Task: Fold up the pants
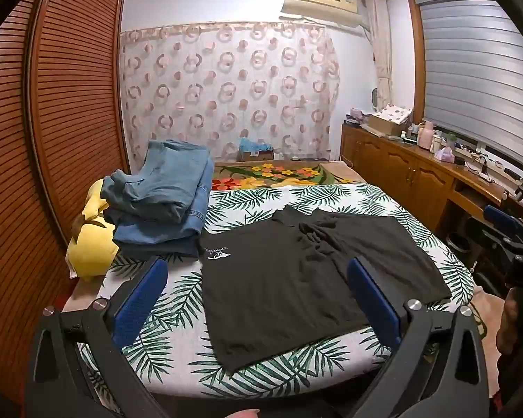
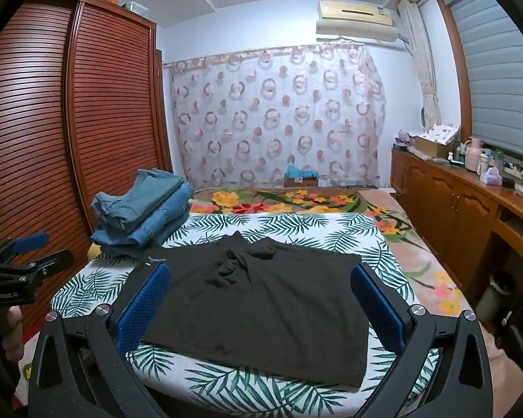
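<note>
Pants (image 1: pixel 289 278), black and of thin soft knit, are shown spread flat on the leaf-printed bed cover (image 1: pixel 177 310), with a white logo at the left edge and a bunched ridge of fabric near the far middle. The cloth is judged light, limp and easily wrinkled, so no stiffness can be relied on; a pinch at a hem corner or at the outer edge, taken through all layers, is judged the best hold. Both tools are held above the near edge, apart from the cloth: the left gripper (image 1: pixel 258 296) and the right gripper (image 2: pixel 259 299) are each seen with jaws wide apart and nothing between them. A stack of folded denim (image 1: pixel 164 202) is seen at the far left, touching the pants' corner.
</note>
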A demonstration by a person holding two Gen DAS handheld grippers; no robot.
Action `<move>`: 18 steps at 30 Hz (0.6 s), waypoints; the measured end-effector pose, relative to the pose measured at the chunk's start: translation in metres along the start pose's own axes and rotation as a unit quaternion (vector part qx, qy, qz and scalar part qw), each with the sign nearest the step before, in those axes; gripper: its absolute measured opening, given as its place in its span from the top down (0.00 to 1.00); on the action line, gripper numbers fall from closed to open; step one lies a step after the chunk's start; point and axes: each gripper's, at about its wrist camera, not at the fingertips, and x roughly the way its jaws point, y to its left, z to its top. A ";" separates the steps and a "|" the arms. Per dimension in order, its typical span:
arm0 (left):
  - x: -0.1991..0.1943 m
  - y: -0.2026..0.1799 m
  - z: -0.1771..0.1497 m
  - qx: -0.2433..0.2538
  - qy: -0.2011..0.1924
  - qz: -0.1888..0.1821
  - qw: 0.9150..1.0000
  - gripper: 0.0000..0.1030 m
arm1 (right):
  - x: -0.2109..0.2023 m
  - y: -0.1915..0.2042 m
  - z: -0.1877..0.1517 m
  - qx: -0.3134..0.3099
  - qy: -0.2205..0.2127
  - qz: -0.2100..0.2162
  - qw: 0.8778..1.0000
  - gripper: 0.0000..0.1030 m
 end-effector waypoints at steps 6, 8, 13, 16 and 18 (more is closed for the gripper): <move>0.000 0.000 0.000 0.000 0.000 0.001 1.000 0.00 | 0.003 -0.011 0.003 0.003 0.000 0.002 1.000 0.00; 0.000 0.000 0.000 0.000 -0.001 0.001 1.000 0.00 | 0.003 -0.010 0.003 0.002 0.001 0.001 1.000 0.00; 0.000 0.000 0.000 0.001 -0.002 0.001 1.000 0.00 | 0.004 -0.011 0.002 0.002 0.001 0.002 1.000 0.00; 0.000 0.000 0.000 0.001 -0.002 0.000 1.000 0.00 | 0.004 -0.012 0.003 0.001 0.001 0.001 1.000 0.00; 0.000 0.000 0.000 0.001 -0.002 0.001 1.000 0.00 | 0.004 -0.012 0.002 0.002 0.001 0.002 1.000 0.00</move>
